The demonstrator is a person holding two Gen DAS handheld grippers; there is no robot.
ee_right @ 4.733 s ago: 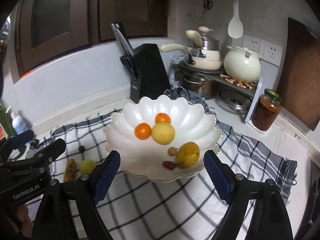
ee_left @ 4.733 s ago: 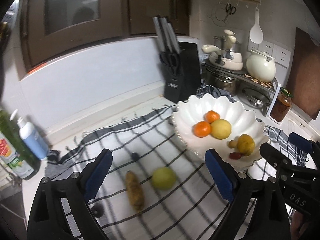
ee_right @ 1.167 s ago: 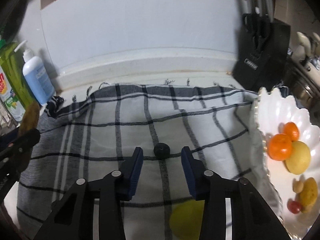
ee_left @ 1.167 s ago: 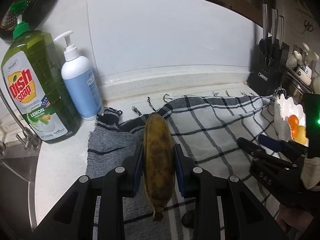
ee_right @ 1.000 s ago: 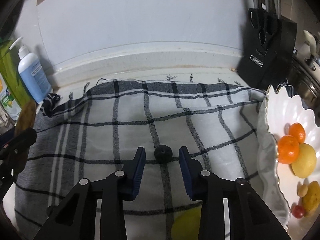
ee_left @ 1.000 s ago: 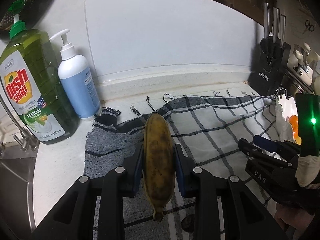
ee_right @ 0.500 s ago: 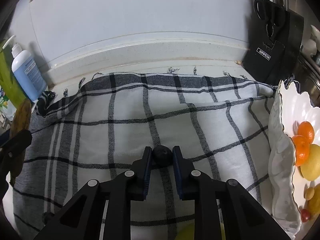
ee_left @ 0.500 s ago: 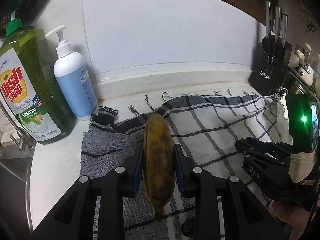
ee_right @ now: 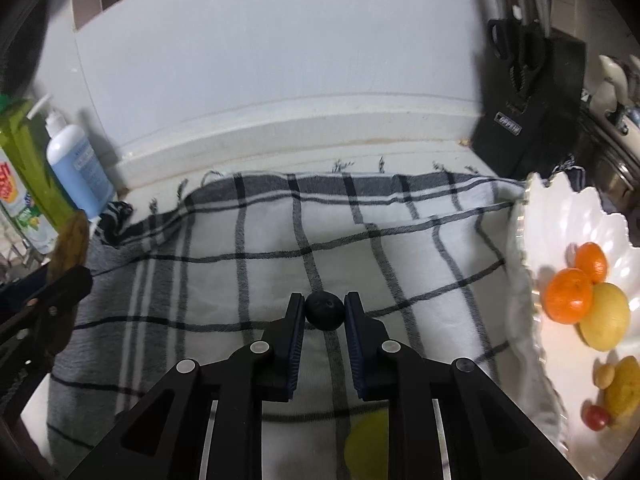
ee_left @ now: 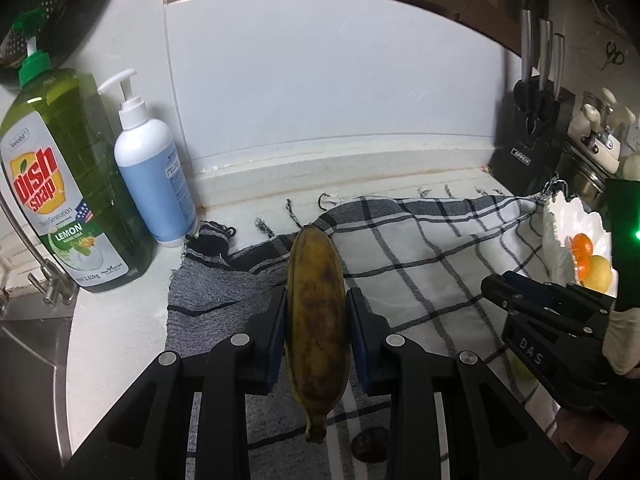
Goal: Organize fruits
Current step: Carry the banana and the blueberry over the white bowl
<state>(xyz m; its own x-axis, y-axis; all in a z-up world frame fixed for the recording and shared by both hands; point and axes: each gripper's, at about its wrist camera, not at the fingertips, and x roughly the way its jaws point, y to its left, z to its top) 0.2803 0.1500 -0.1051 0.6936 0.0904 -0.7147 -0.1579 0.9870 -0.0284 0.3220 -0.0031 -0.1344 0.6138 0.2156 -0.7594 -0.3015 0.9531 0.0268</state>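
left gripper [ee_left: 316, 332]: jaws narrow, pads clamped on both sides of the banana [ee_left: 317, 320], which runs lengthwise between the fingers, stem end toward the camera
banana vs cloth: held above the left part of the checked cloth [ee_right: 248, 280], over its grey striped edge (whether it touches the cloth, cannot tell)
right gripper [ee_right: 324, 316]: jaws have just been closing, now nearly together, pads pressing the small dark round fruit [ee_right: 324, 311] at the fingertips
dark fruit vs cloth: over the middle of the cloth, on a dark stripe crossing
green fruit [ee_right: 368, 436]: lying on the cloth, near edge, mostly hidden under the right gripper's fingers
second dark fruit [ee_left: 370, 444]: on the cloth, under the left gripper, only partly visible
white scalloped bowl [ee_right: 560, 216]: standing on the right end of the cloth
bowl contents: two oranges [ee_right: 569, 295], a yellow lemon-like fruit [ee_right: 606, 322], a yellow-orange fruit, a small beige one and a small red one (last three blurred at frame edge)
dish soap bottle [ee_left: 60, 184]: off the cloth's left end, on the counter
blue pump bottle [ee_left: 150, 176]: just beside the dish soap, at the cloth's back left corner
knife block [ee_right: 532, 108]: behind the cloth's right back corner, against the wall
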